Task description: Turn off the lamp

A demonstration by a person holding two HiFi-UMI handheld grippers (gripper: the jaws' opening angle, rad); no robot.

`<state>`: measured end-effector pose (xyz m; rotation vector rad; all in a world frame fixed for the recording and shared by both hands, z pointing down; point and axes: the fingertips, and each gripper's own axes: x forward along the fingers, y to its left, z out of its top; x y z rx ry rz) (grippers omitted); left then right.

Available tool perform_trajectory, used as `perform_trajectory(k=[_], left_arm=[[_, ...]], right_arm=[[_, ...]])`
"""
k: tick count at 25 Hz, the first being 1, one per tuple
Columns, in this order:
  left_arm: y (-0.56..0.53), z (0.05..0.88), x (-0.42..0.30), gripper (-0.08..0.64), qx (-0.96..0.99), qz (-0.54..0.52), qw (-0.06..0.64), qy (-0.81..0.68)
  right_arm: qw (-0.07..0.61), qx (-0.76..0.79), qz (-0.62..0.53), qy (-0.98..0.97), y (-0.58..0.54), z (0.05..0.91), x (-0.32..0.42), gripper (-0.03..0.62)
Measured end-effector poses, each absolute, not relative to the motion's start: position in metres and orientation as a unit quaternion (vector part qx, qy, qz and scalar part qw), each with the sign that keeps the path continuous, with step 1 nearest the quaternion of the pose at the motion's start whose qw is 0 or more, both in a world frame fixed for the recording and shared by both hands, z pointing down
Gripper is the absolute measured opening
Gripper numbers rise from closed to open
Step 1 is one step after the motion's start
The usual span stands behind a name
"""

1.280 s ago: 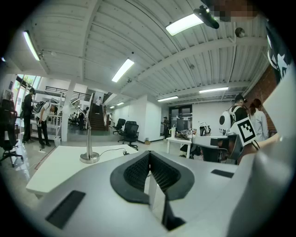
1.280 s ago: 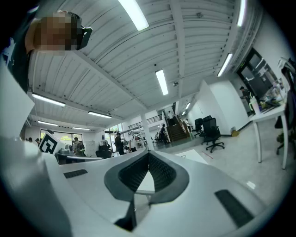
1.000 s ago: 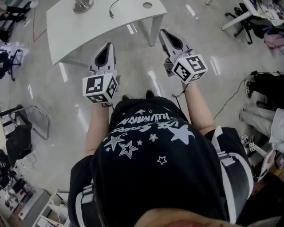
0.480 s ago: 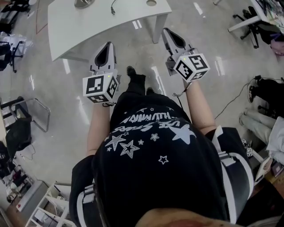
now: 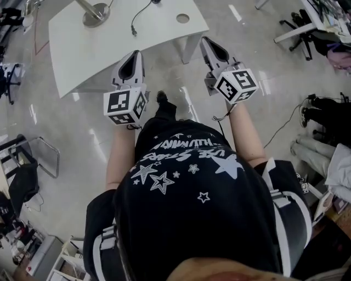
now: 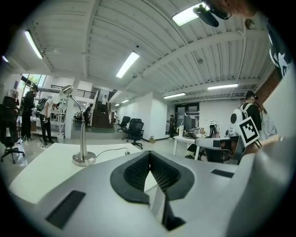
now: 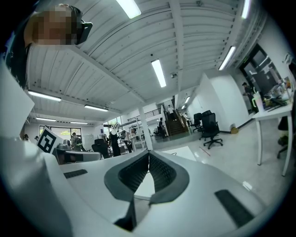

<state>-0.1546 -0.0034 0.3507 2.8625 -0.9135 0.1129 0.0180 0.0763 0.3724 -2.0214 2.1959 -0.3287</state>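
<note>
Now, item one, the lamp [image 6: 82, 139]: it stands on the white table [image 5: 115, 55], toward the far left, with its round base down, thin stem upright and head tilted at the top.

Item two, its cable [image 5: 136, 15]: lies on the tabletop to the right of the base.

Item three, my left gripper [image 5: 133, 55]: jaws pressed together, nothing held. In the head view it lines up with the table's near edge.

Item four, my right gripper [image 5: 211, 45]: jaws likewise together and empty, just off the table's right corner.

Handling note: I judge the left gripper the nearer one. I would bring it in level, find the switch first, then press with the closed tip without shoving the base.

Not accounted for: no switch shows on the base, stem or cable. The head view cuts off the lamp's head. I cannot tell whether the lamp is lit.
</note>
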Motion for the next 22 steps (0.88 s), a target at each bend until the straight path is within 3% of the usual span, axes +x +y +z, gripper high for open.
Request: perform_trajectory(k=[22], left_arm=[[-0.164, 0.357, -0.102, 0.011, 0.966, 0.036, 0.089, -0.241]], right_arm=[[0.065, -0.718, -0.105, 0.685, -0.073, 0.357, 0.060, 0.006]])
